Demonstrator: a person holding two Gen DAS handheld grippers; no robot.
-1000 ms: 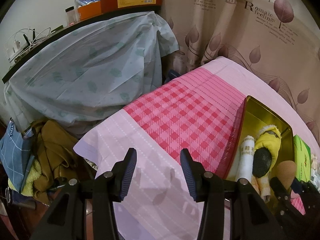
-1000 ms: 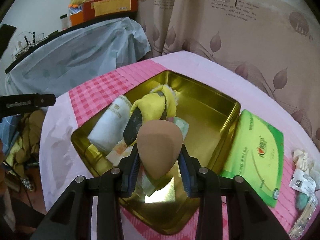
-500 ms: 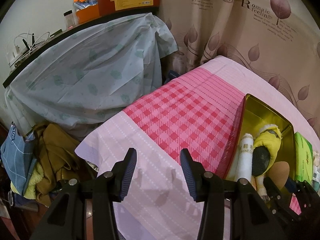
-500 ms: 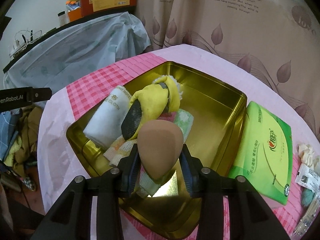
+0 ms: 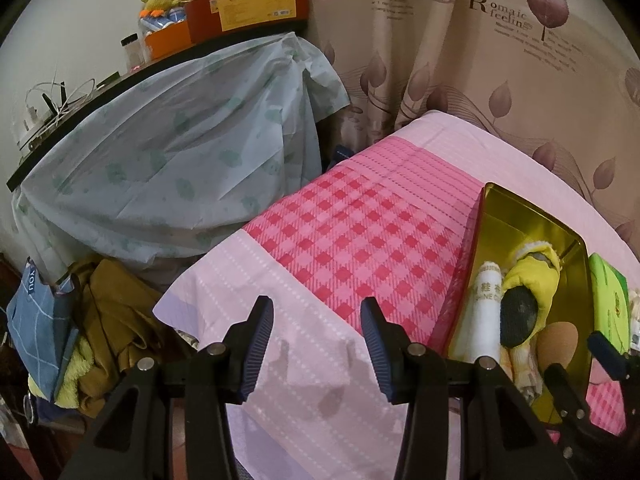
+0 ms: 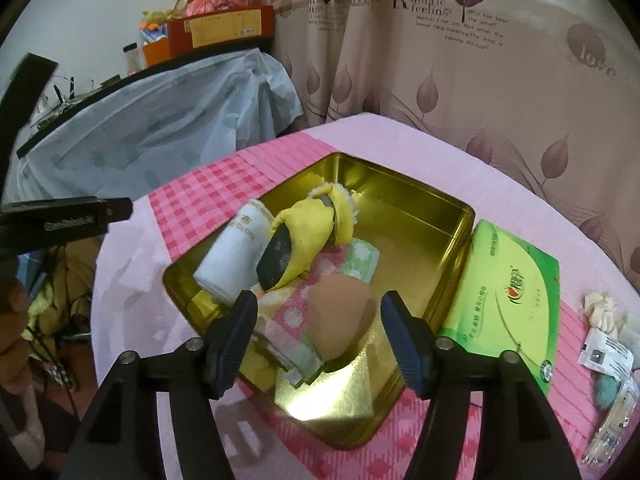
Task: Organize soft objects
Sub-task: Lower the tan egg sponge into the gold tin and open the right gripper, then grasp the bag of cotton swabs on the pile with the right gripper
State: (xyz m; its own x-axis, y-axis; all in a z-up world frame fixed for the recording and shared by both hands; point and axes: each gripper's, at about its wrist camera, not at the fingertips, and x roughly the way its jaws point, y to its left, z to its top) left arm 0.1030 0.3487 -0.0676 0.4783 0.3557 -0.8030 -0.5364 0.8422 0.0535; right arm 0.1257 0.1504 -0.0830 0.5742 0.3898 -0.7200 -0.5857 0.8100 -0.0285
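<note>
With its jaws spreading apart, the right tool (image 6: 318, 334) hangs just over the near end of the gold tin (image 6: 448, 236) and nothing is pinched anymore — the tan makeup sponge (image 6: 340, 320) sits loose between the blue pads, touching neither. It's resting in the tin on the pink-and-green checked towel (image 6: 320, 276), its round end toward the right and the pointed end down near the shiny tin floor.

Rest of the tin: a rolled white cloth (image 6: 232, 258) with printed lettering lies along the left side, and a yellow slipper (image 6: 304, 236) with a dark sole leans across it and the towel, sole facing near-left. The far right part of the tin is bare metal.

Just right of the tin, touching its wall, is a green tissue pack (image 6: 504, 296). Further right on the pink cloth-covered bench (image 6: 120, 280) there's a small clutter of white bits, a little packet and something teal, too small to tell apart.

Left tool (image 5: 316, 340) is well off to the left over the pale pink stripe of the cloth — jaws spread, nothing in them. From its camera the tin (image 5: 524, 216) and the sponge (image 5: 558, 338) show at the right edge.
</note>
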